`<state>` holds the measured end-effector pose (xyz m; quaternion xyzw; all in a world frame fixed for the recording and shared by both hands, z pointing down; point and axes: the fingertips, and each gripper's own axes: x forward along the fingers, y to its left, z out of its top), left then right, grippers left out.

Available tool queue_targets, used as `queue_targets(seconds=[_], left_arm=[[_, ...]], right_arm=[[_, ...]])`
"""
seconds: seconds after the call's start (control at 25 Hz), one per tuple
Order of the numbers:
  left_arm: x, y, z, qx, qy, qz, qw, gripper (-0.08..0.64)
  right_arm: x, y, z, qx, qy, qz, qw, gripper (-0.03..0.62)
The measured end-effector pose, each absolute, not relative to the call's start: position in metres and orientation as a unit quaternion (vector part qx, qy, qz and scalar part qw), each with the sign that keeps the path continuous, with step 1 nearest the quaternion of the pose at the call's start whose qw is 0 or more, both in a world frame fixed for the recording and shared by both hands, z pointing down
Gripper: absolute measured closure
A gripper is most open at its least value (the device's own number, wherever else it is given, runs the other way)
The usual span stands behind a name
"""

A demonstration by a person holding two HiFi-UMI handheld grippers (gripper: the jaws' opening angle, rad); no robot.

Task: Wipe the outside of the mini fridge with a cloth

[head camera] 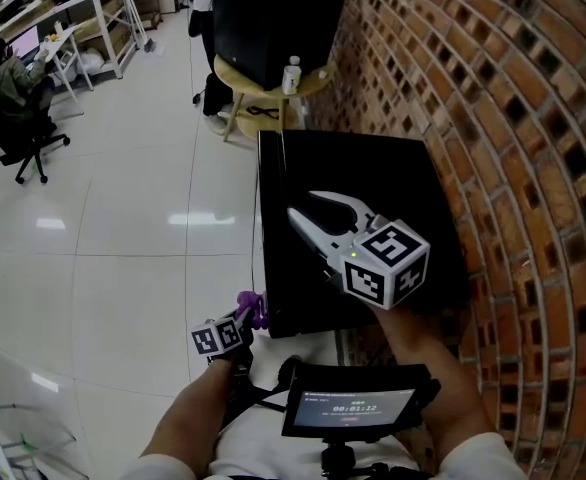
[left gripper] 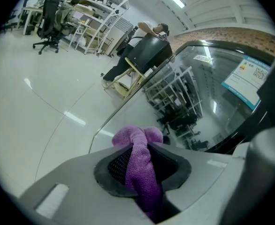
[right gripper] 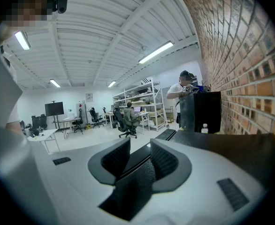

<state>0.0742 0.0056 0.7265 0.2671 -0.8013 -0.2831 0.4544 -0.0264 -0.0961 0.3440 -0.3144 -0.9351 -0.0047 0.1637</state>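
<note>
Along the right edge of the head view, brick wall (head camera: 543,118) runs top to bottom, w/ pale glossy floor (head camera: 113,228) filling the left side. Hard against that wall sits the mini fridge (head camera: 373,168), black, and I'm looking down on its flat top. Further back there's a black box (head camera: 273,13) on a round yellow table (head camera: 235,76), and an office chair (head camera: 23,143) way off to the left by some shelving (head camera: 93,13).

Right gripper (head camera: 305,205) is over the fridge top, angled toward the far-left corner. From its own view the jaws stand apart w/ nothing between them, just the fridge's dark edge showing through the gap. Can't tell if it touches the lid or hangs just above.

Left gripper (head camera: 251,316) is low down, at the fridge's near-left corner, marker cube facing up at me. Its jaws are clamped on the cloth (left gripper: 140,161): purple, fuzzy, pinched into a narrow strip between the pads w/ a bunched knot poking out past the tips. In the left gripper view that knot sits right at the fridge's glossy side panel, which mirrors racks and lights. Looks like contact or v. close, can't say which.

Small screen (head camera: 353,406) is mounted at chest level below me, betw. both forearms. Tiny white bottle (head camera: 292,73) stands on the yellow table, beside the black box.
</note>
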Motion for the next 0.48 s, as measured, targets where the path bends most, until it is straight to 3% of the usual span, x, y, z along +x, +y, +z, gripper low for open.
queue_targets(seconds=[0.48], left_arm=[[0.07,0.025,0.674,0.289,-0.802,-0.344,0.394,0.489]], right_arm=[[-0.027,-0.097,0.344,-0.31,-0.937,-0.004,0.163,0.465]])
